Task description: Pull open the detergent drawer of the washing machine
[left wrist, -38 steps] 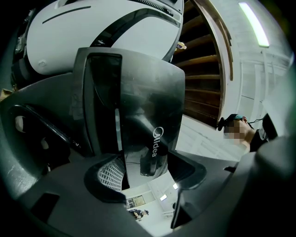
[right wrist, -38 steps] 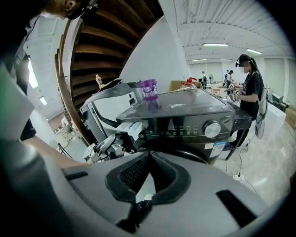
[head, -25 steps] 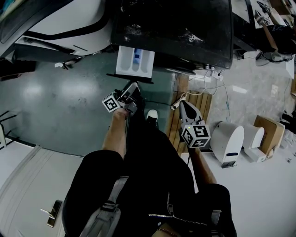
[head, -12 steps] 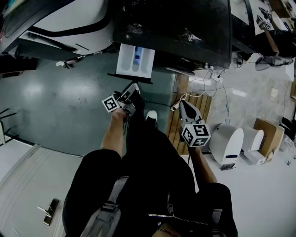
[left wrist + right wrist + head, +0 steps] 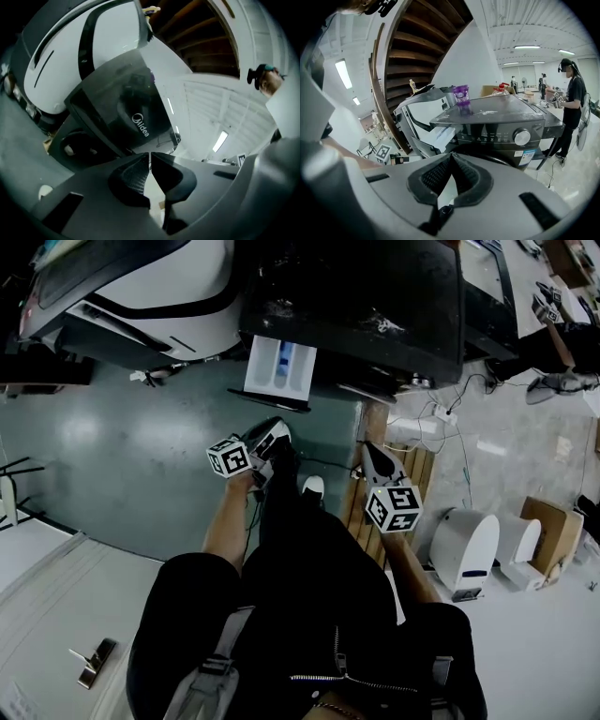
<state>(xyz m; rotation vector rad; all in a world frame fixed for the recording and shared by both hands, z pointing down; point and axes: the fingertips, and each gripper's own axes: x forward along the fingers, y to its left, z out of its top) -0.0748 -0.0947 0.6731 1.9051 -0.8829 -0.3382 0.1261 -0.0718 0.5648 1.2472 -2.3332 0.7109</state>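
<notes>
The dark washing machine [image 5: 375, 296] stands at the top of the head view. Its white detergent drawer [image 5: 279, 367] sticks out from the front, with a blue compartment showing inside. My left gripper [image 5: 272, 430] hangs just below the drawer, apart from it. Its jaws have just been closing and now stand shut with nothing between them [image 5: 150, 154]. My right gripper [image 5: 367, 448] is off to the right over the wooden pallet, shut and empty [image 5: 451, 155]. The right gripper view shows the drawer [image 5: 436, 136] pulled out left of the control panel.
A white appliance [image 5: 141, 287] stands left of the washer. A wooden pallet [image 5: 403, 451], cables, a white rounded unit [image 5: 464, 531] and a cardboard box [image 5: 548, 507] lie to the right. A purple cup [image 5: 461, 96] sits on the washer. A person [image 5: 572, 108] stands beyond.
My left gripper has rolled and shifted a little below the drawer, and its jaws have closed on nothing. The right gripper has kept still.
</notes>
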